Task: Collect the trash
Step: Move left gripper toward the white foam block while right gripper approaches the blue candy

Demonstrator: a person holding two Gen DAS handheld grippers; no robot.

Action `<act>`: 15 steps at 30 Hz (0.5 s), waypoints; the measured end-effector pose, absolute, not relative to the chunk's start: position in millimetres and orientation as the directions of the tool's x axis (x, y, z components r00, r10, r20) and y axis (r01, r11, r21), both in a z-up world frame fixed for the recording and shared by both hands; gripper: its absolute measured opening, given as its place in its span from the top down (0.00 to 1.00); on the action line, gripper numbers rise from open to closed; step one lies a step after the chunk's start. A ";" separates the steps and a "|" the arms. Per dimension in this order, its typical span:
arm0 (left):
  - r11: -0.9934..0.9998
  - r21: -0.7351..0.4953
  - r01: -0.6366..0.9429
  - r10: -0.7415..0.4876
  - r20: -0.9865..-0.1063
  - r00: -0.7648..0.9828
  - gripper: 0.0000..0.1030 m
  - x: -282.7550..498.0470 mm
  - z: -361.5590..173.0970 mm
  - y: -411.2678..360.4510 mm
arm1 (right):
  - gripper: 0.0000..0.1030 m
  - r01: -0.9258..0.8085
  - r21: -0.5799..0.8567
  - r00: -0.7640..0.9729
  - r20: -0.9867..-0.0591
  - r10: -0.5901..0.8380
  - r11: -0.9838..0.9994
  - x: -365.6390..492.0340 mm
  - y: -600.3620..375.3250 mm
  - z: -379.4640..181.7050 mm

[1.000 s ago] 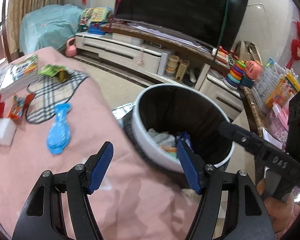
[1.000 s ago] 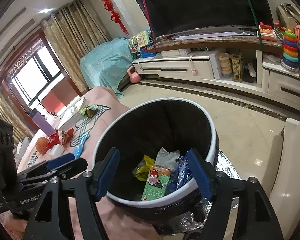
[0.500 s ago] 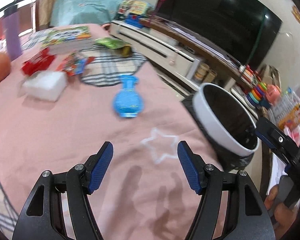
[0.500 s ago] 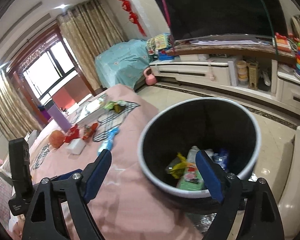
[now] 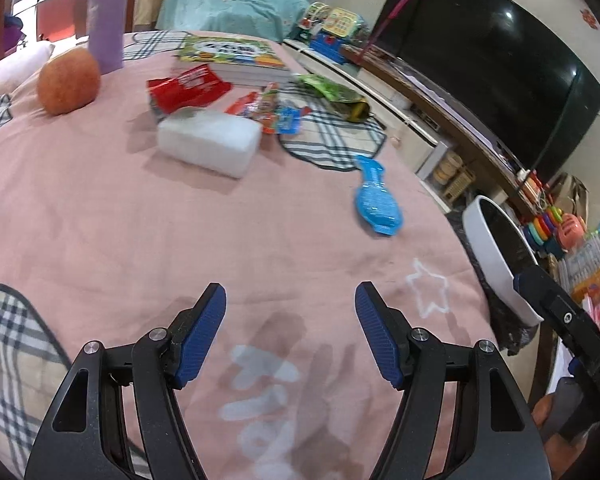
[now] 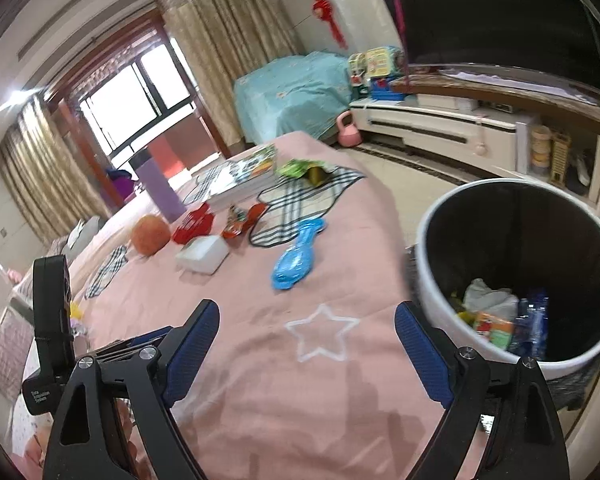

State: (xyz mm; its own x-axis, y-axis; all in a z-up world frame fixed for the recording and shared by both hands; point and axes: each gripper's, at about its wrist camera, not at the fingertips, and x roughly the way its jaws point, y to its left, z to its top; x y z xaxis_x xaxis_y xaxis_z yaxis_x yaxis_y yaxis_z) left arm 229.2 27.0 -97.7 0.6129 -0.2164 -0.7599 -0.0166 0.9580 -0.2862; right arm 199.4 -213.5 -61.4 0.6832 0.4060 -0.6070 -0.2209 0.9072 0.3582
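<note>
Both grippers hang over a pink tablecloth (image 5: 100,208), jaws spread and empty: left gripper (image 5: 291,336), right gripper (image 6: 307,354). Snack wrappers (image 5: 188,90) litter the far side; the trash bin (image 6: 432,280) stands beside the table.

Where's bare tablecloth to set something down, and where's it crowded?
Free: pink cloth between the left tongs, white block and blue wrapper. Crowded: the far end, red wrapper, snack packets, green packet, book.
</note>
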 end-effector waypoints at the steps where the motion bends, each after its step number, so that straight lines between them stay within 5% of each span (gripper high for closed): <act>1: 0.959 -0.283 -0.023 -0.210 -0.761 0.614 0.33 229.2 -98.0 30.2 | 0.12 -0.228 0.355 0.677 -0.611 0.410 0.907 201.0 -207.6 -63.1; 15: 0.964 -0.254 -0.083 -0.153 -0.779 0.609 0.30 248.9 -106.2 60.1 | 0.12 -0.251 0.365 0.625 -0.646 0.438 0.897 219.2 -177.8 -83.8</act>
